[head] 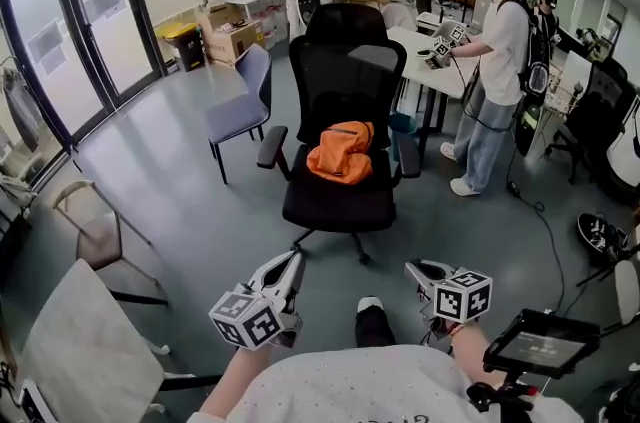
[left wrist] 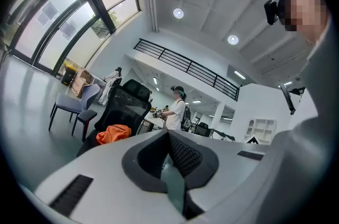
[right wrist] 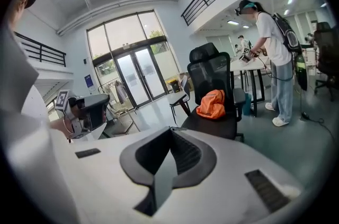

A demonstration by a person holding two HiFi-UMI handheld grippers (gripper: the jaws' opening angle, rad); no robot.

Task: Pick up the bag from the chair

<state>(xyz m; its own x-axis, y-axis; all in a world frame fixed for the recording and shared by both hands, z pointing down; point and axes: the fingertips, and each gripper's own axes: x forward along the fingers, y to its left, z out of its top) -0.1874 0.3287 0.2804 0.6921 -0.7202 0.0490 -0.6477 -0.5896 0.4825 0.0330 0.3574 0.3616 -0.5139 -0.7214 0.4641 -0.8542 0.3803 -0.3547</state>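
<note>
Both tongs were closed with nothing in them. Left gripper [head: 290,259] had its jaws pressed together at the tips, confirmed in the left gripper view [left wrist: 168,134]. Right gripper [head: 416,267] looked the same, jaws meeting at the tip with no gap [right wrist: 170,131]. Each was held low, near the person's body, well short of the target.

Orange bag [head: 342,152] sat on the seat of the black office chair [head: 345,76], leaning against the mesh backrest between the armrests. It showed in both gripper views too [left wrist: 113,134] [right wrist: 212,104], well apart from either set of jaws.

Surroundings: a grey-blue chair [head: 241,106] stood to the left of the office chair and glass doors [head: 70,41] were further left. Cardboard boxes [head: 230,39] sat behind. A person in a white shirt [head: 497,61] stood at a white table [head: 425,61] just right of the chair. A small screen [head: 540,341] was mounted at lower right.
</note>
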